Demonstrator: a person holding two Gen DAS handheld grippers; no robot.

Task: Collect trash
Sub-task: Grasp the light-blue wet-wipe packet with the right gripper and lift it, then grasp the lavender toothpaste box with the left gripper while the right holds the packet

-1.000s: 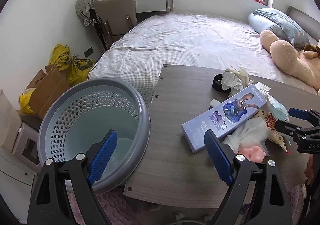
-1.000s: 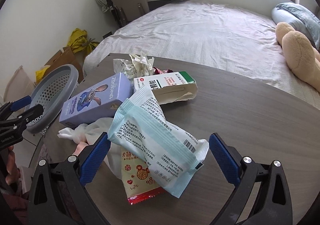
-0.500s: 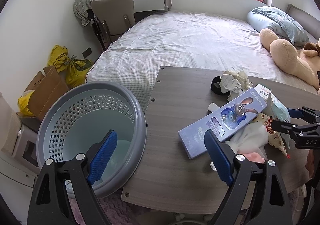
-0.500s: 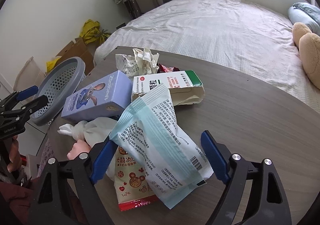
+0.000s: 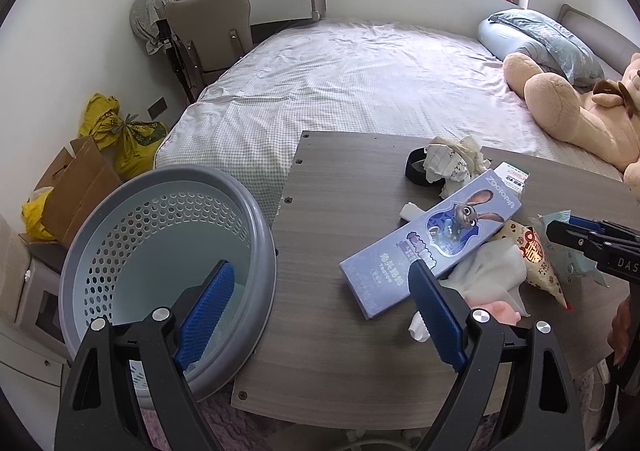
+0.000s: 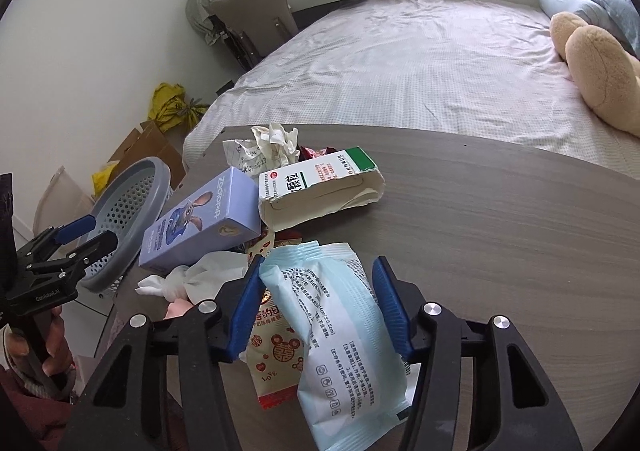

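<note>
A bedroom scene, with a grey wood-grain surface (image 5: 340, 315) standing at the foot of a bed (image 5: 360, 79) and carrying a heap of rubbish. The right tool (image 6: 316, 303) hung low over a pale blue plastic packet (image 6: 340, 331) printed with small text, its ribbed blue pads on either side of the packet and closing in; the left pad touched the packet's edge, while the right pad looked just short of it. Only the right wrist view showed this packet whole, along with a torn-open white and green carton (image 6: 320, 187) and a red and cream snack bag (image 6: 276, 355) beneath the packet. The left tool (image 5: 320, 311) was held wide apart and empty, one finger over a round grey basket (image 5: 256, 235) with perforated walls, the other over the surface. Only the left wrist view looked down into that basket, which sat beside the surface's edge. Both views took in a long lilac box (image 5: 432, 243) bearing a cartoon rabbit, crumpled white paper (image 5: 452, 163), and soft white tissue (image 5: 492, 275). A plush bear (image 5: 580, 115) lay on the bed
</note>
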